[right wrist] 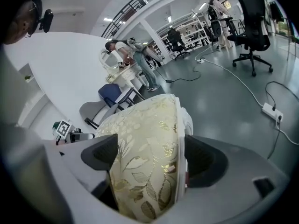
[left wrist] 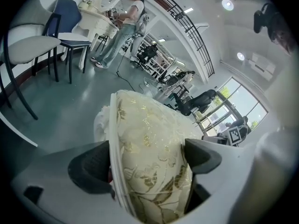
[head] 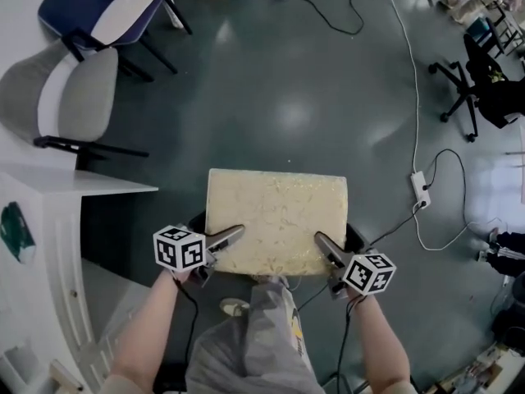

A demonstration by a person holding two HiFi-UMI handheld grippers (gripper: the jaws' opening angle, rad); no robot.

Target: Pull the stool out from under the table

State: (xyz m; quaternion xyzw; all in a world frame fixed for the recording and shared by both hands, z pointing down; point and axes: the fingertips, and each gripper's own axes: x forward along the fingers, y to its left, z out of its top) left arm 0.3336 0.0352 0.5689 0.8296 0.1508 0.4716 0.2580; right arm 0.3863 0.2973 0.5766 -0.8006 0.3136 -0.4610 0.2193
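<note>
— Where is the stool (head: 275,220) sitting?

— It is sitting between the two pairs of fingers, with its cream, leaf-patterned cushion (left wrist: 147,148) facing up at the head camera. The left gripper (head: 228,238) is biting the cushion's near left edge and the right gripper (head: 324,245) is biting its near right edge.

— So both are holding something?

— Yes. In the left gripper view the dark fingers (left wrist: 91,167) are pressing on the two faces of the cushion, with its white piping lying against one finger. In the right gripper view the fingers (right wrist: 205,160) are clamping the same cushion the same way.

— And the bench?

— The white bench (head: 74,189) is lying out beyond the left fingers, apart from the stool. The whole seat is showing, with none of it under the bench top. I cannot tell whether the stool's feet are touching the floor (head: 279,80).

— What is lying farther out?

— Ahead of the left fingers a grey and white chair (head: 78,97) and a blue chair (head: 107,6) are standing beside the bench. Out past the right fingers a white power strip (head: 420,189) is lying on the floor with its cable trailing away, and a black office chair (head: 463,76) is standing well beyond it. In the left gripper view a person (left wrist: 124,24) is standing at a far white table.
</note>
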